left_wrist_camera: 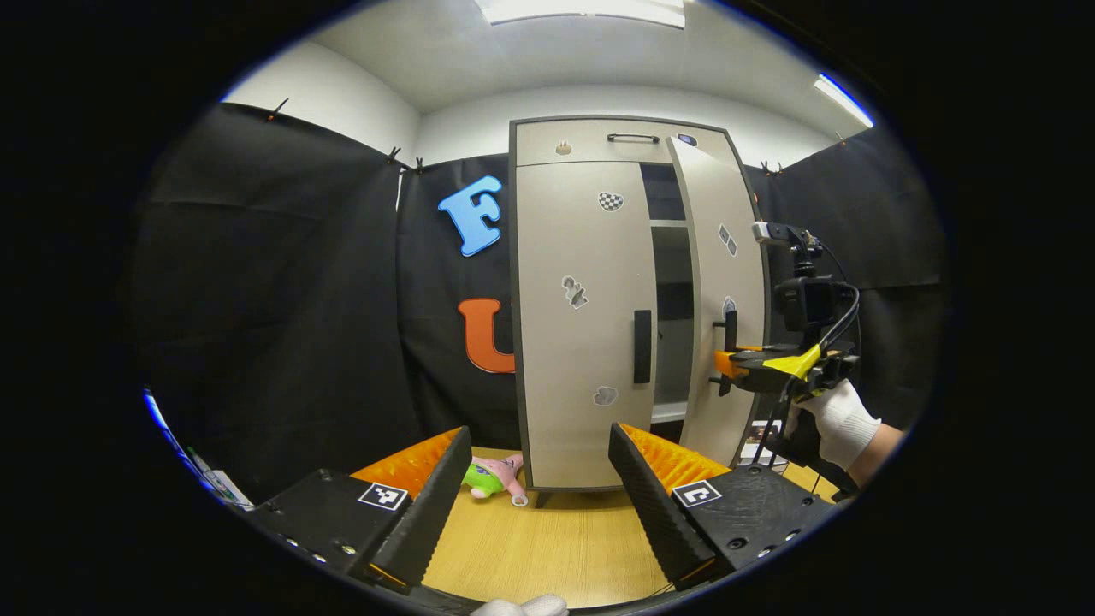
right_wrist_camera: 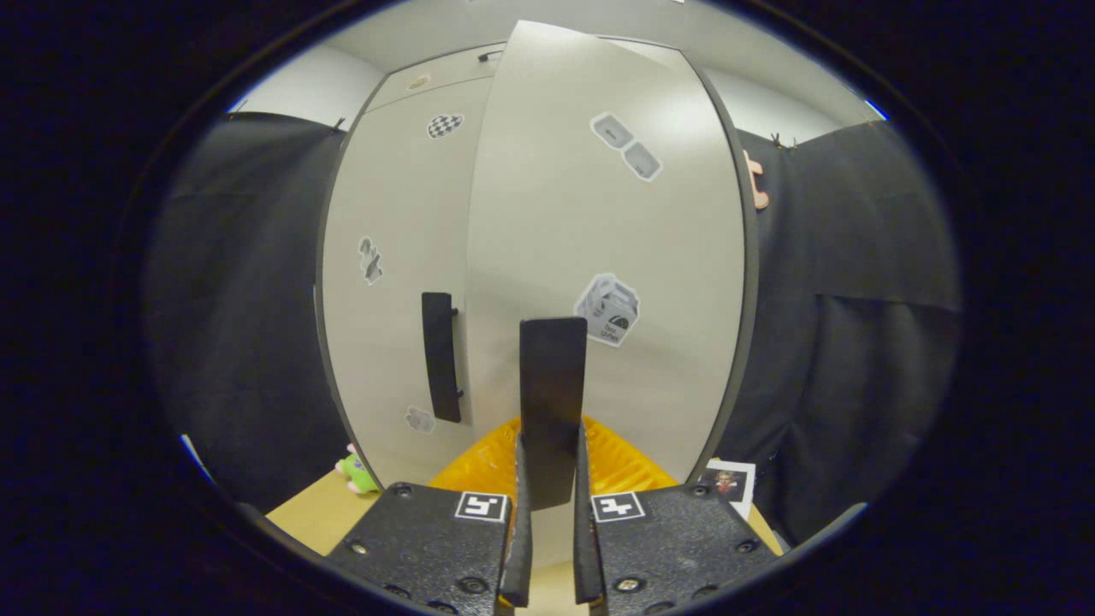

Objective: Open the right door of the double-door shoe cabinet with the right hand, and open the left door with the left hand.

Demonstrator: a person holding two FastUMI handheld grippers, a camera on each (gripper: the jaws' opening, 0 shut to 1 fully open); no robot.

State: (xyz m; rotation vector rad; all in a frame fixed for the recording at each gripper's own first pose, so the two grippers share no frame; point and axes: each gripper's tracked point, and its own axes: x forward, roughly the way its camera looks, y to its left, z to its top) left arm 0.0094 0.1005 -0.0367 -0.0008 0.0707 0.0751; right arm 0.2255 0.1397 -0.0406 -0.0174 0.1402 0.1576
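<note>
The right gripper (right_wrist_camera: 547, 547) is clamped on the right door's handle (right_wrist_camera: 553, 411), held between its jaws so a pull swings the right door (right_wrist_camera: 599, 257) outward; it stands partly ajar. The left gripper (left_wrist_camera: 539, 505) waits with jaws wide apart, the left door's handle (left_wrist_camera: 642, 346) ahead between them, the left door (left_wrist_camera: 582, 325) closed

Pale cabinet, black handles, wood-tone table

The shoe cabinet (left_wrist_camera: 582, 342) is pale beige with a dark grey frame; its door handles (right_wrist_camera: 552, 411) are black. One sticker (left_wrist_camera: 610, 201) is black-and-white chequered. The table (left_wrist_camera: 547, 547) is light wood-grain. The plush toy (left_wrist_camera: 494, 477) is pink and green. The person's glove (left_wrist_camera: 843, 419) is white.
</note>
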